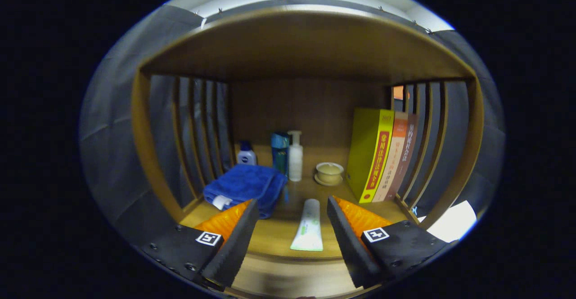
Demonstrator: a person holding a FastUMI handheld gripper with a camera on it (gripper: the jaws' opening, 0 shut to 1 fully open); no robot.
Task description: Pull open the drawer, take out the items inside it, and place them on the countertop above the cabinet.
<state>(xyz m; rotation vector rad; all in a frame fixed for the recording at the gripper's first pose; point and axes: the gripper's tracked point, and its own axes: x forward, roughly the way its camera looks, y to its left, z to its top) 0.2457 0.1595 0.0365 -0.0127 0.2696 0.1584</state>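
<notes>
Here the gripper (pixel 292 218) hangs in front of an open wooden shelf unit, its 2 fingers spread wide apart and clamped on nothing. Between them, lying flat on the shelf board with its wide crimped end towards the camera, is a white tube with green print (pixel 308 230), probably toothpaste or a cream; neither finger touches it. Beyond the left finger sits a folded blue towel (pixel 246 185), and behind that a small white-and-blue bottle (pixel 246 154). Near the back panel stand a blue bottle (pixel 280 150) and a white pump bottle (pixel 295 156), close together, with a pale lidded cup on a saucer (pixel 329 173) a little to their right. 3 books stand upright against the right slatted side, the yellow-green book (pixel 370 155) nearest the middle. No drawer front or open drawer can be made out, so I cannot tell whether the drawer is pulled out. Judging by the tube lying on the board between the open fingers, the step in hand looks like either setting an item down on the countertop or coming back from it. If the tube has just been placed, the next move calls for backing the fingers straight off without dragging it, then dropping to the drawer below for whatever remains.
</notes>
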